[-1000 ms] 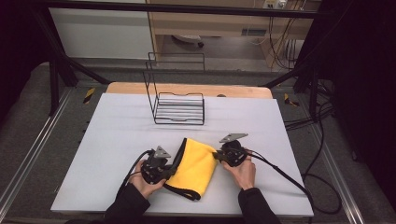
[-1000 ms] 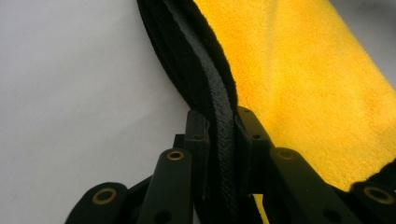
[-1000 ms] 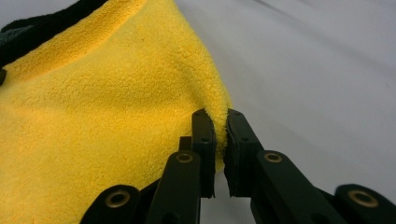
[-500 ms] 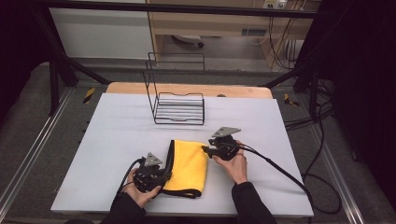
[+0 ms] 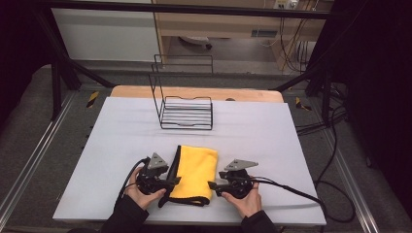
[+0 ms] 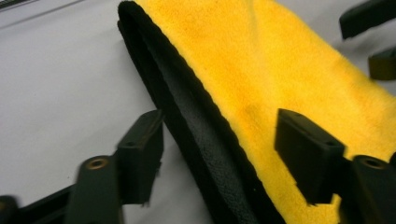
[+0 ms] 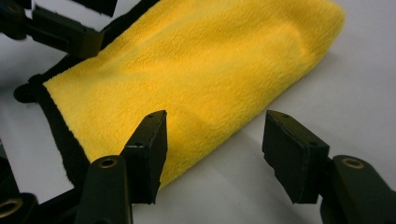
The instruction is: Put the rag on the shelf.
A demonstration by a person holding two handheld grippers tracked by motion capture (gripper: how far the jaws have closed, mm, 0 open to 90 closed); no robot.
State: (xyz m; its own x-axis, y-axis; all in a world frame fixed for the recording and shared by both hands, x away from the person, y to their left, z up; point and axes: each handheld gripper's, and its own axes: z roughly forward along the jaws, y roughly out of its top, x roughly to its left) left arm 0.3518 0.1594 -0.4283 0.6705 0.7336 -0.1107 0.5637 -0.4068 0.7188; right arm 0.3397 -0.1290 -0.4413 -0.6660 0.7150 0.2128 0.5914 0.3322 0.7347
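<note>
A folded yellow cloth (image 5: 197, 170) with a black hem lies flat on the white table (image 5: 291, 145), near the front edge. My left gripper (image 5: 171, 183) is at the cloth's left side and stands open. In the left gripper view the cloth (image 6: 261, 60) passes between the jaws of this gripper (image 6: 224, 140), which straddle the black hem without closing on it. My right gripper (image 5: 212, 186) is open at the cloth's near right corner. In the right gripper view one jaw of this gripper (image 7: 215, 140) hangs over the cloth (image 7: 187, 60), the other over bare table.
A black wire rack (image 5: 187, 109) stands at the back middle of the table, in front of a wooden board (image 5: 194, 92). Cables trail from both grippers, the right one running off to the right (image 5: 301, 194). Metal frame rails flank the table.
The cloth, slanted a second ago, now lies flat and square. The right gripper has drawn back toward the near edge, from the cloth's upper right to its lower right corner. The left has barely shifted.
</note>
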